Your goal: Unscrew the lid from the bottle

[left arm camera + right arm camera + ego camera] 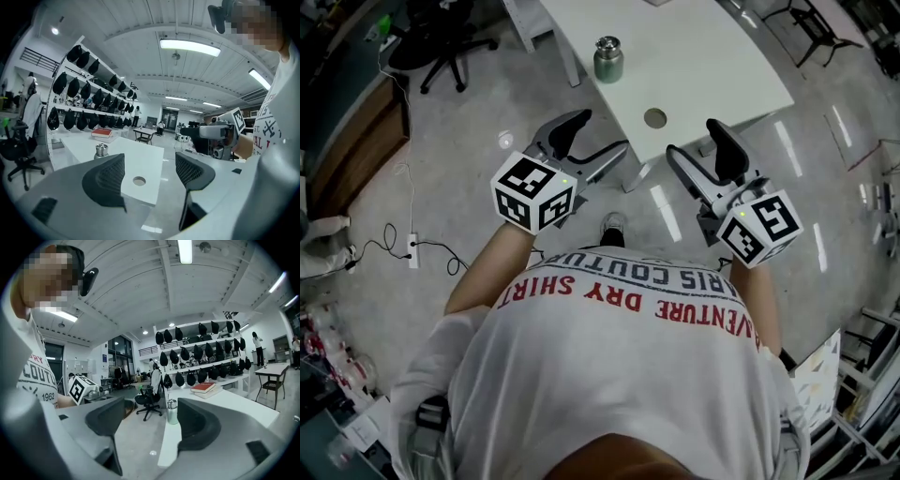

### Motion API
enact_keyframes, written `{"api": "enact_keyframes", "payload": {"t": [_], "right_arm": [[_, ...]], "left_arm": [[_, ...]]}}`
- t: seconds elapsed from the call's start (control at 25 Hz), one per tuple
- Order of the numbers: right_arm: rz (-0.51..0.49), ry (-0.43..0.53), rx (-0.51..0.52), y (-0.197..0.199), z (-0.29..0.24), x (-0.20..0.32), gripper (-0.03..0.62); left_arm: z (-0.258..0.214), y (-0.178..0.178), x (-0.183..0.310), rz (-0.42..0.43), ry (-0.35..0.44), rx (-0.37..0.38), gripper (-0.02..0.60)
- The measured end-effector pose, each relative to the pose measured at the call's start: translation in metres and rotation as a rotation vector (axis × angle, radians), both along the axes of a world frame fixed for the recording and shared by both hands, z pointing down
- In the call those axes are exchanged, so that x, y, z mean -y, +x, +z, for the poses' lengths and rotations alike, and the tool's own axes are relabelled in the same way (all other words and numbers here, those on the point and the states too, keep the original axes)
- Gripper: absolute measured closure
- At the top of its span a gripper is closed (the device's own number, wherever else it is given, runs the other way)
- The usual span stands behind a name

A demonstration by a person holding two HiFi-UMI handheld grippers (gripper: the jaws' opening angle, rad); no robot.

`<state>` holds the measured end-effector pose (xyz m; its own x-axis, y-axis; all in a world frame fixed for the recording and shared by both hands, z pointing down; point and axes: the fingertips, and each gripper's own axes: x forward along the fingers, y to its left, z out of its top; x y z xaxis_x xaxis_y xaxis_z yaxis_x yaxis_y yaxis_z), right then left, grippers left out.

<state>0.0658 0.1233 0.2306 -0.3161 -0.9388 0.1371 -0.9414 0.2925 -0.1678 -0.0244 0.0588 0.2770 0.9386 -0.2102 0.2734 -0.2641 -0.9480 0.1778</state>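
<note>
A small green metal bottle with a silver lid stands upright on the white table, near its left edge. The same bottle shows in the left gripper view and, as the bottle, in the right gripper view, far beyond the jaws. My left gripper and right gripper are held side by side in front of the person's chest, short of the table's near edge. Both the left gripper and the right gripper stand open with nothing between their pads.
A round hole sits near the table's front edge. A red book lies at the table's far end. A black office chair stands to the left, and a power strip with cables lies on the floor. Shelves of dark helmets line the wall.
</note>
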Motion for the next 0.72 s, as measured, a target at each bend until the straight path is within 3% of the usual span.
{"api": "enact_keyframes", "payload": {"t": [0.4,0.72], "right_arm": [[-0.013,-0.074,-0.006,0.032,0.030,0.088,0.262],[-0.027,-0.098,0.011,0.048,0.057,0.115,0.263]], "left_arm": [[0.060,0.030,0.113,-0.103,-0.013,0.074,0.229],[0.105,0.057,0.165,-0.134,0.039,0.147,0.225]]}}
